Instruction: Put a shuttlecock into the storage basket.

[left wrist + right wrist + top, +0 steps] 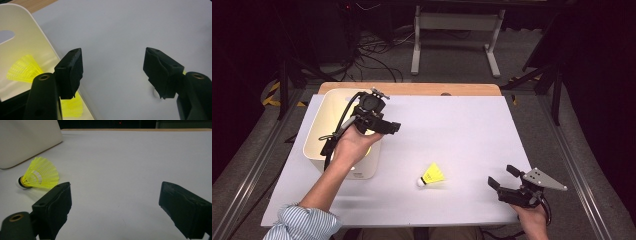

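From the high view, the left gripper hangs over the near right corner of a cream-white bin at the left of the white surface, while the right gripper sits low at the near right edge. Both have their fingers spread wide with nothing between them. A yellow shuttlecock lies on its side on the surface between the bin and the right gripper, just off the bin's near right corner and well apart from the right gripper.

The left gripper view adds what the high view hides: inside the bin lie more yellow shuttlecocks, one skirt beside the left finger and another below it. Past the right finger a sliver of the shuttlecock outside the bin peeks out.

The right gripper view shows that shuttlecock closest, with the bin's outer wall behind it. Its long axis lies roughly flat on the surface. In the high view the white cork end points toward the near left and the open skirt fans toward the far right; in the right gripper view the cork sits at the left, the skirt opening rightward and slightly upward.
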